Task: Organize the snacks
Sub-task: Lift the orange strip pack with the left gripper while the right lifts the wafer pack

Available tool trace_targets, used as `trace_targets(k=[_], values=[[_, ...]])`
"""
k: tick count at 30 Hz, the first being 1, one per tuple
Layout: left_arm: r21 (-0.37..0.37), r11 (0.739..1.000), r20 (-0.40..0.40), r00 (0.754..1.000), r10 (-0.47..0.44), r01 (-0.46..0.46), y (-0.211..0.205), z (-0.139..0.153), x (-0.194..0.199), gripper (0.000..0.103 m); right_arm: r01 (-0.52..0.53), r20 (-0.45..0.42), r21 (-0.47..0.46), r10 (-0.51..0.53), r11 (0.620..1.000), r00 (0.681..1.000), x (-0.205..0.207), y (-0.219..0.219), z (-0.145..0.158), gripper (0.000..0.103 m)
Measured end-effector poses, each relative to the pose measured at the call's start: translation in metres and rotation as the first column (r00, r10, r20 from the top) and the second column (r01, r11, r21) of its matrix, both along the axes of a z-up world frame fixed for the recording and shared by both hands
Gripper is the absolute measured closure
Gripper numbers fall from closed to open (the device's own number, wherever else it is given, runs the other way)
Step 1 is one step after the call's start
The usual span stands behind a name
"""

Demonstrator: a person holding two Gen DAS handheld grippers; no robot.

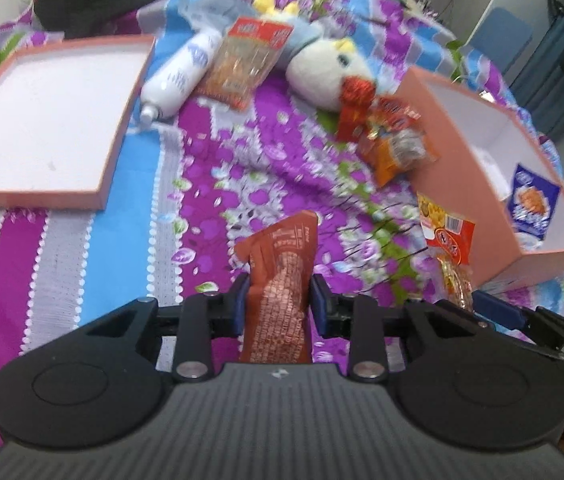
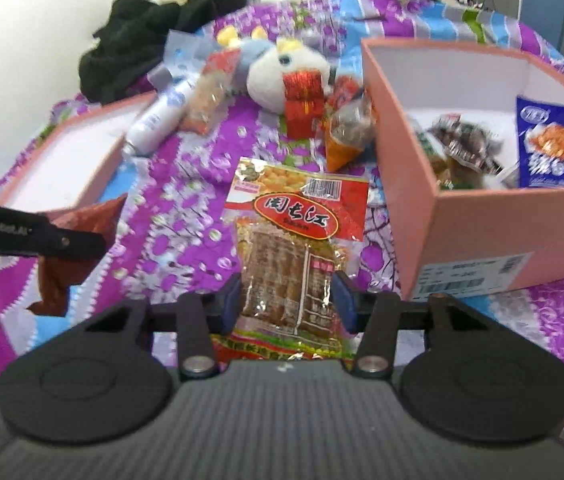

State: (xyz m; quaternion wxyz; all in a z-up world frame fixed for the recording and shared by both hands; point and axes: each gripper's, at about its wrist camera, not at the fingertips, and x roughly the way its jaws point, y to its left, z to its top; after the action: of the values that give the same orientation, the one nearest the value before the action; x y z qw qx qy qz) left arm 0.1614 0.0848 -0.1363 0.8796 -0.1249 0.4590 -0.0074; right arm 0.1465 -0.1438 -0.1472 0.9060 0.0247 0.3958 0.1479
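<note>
A brown packet (image 1: 277, 292) is clamped at its lower half in the left gripper (image 1: 279, 300), long axis pointing away. A clear tofu packet (image 2: 294, 240) is clamped likewise in the right gripper (image 2: 288, 300), left of the pink box (image 2: 482, 220). Both are judged light, soft and crinkly; mid-body holds suit.

The left gripper (image 1: 279, 300) is closed on a brown snack packet (image 1: 282, 280) that stands up between its fingers above a purple flowered bedspread (image 1: 217, 160). To its right the right gripper (image 1: 494, 312) holds a red and yellow snack bag (image 1: 448, 240) just beside a pink box (image 1: 462, 168), which has a blue packet (image 1: 532, 202) inside. Farther back lie a pink box lid (image 1: 45, 120), a white bottle (image 1: 179, 74), an orange-red snack bag (image 1: 243, 62), a plush toy (image 1: 322, 68) and more small packets (image 1: 394, 136).
</note>
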Motion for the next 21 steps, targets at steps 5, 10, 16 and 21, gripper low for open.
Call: trace_targets(k=[5, 10, 16, 21], values=[[-0.003, 1.0, 0.061, 0.998, -0.011, 0.011, -0.015, 0.035, -0.019, 0.067, 0.022, 0.053, 0.032, -0.023, 0.999, 0.998, -0.024, -0.015, 0.036, 0.053], [-0.027, 0.999, 0.094, 0.995, -0.026, 0.029, -0.028, 0.062, -0.037, 0.067, 0.047, 0.104, 0.062, -0.053, 0.997, 0.993, -0.047, -0.03, 0.066, 0.053], [-0.013, 0.998, 0.134, 0.989, -0.063, 0.066, -0.04, 0.082, -0.049, 0.067, 0.071, 0.154, 0.081, -0.083, 0.994, 0.985, -0.069, -0.046, 0.091, 0.053], [-0.014, 0.994, 0.168, 0.981, -0.1, 0.104, -0.058, 0.094, -0.059, 0.067, 0.098, 0.176, 0.085, -0.112, 0.992, 0.978, -0.082, -0.062, 0.1, 0.053]])
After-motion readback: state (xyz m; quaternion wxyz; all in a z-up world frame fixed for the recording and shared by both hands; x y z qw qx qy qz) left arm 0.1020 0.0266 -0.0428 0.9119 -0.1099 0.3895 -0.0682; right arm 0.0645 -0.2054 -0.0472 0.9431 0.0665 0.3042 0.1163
